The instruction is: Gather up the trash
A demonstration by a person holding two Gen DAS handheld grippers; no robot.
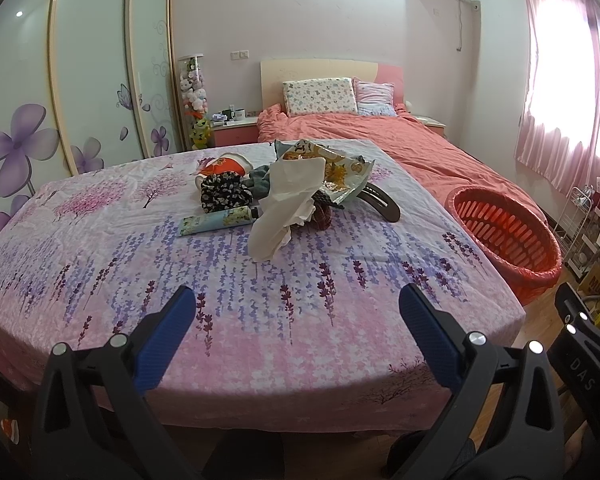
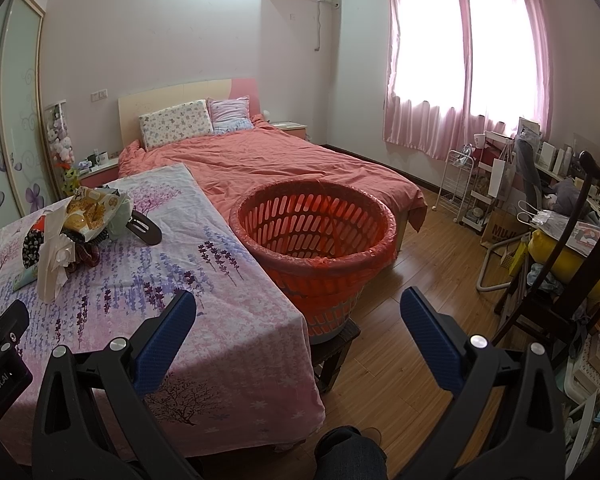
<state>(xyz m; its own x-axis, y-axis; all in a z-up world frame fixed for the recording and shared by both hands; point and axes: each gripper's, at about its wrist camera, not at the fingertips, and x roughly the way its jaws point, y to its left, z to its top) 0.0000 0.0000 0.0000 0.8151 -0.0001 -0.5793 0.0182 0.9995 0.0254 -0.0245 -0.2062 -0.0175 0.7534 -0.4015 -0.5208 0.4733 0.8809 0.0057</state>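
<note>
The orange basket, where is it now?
In both views the orange basket stands right of the floral-covered table, on a low stool against the foot of the bed.

The left gripper (image 1: pixel 298 312) is showing two black plastic finger arms of triangular, cut-out form, each carrying a blue textured pad (image 1: pixel 162 344) on its inner face. Round silver screw heads are sitting at the arm joints. The right gripper (image 2: pixel 298 314) is displaying the same build: black arms, blue pads (image 2: pixel 430 340), silver screws. In the left wrist view, the neighbouring unit's black housing is showing the white letters "DAS". In the right wrist view, the other unit's housing is bearing the white marking "GenRobot.AI". The person is wearing dark blue trousers (image 2: pixel 350 454), visible at the lower edge.
</note>
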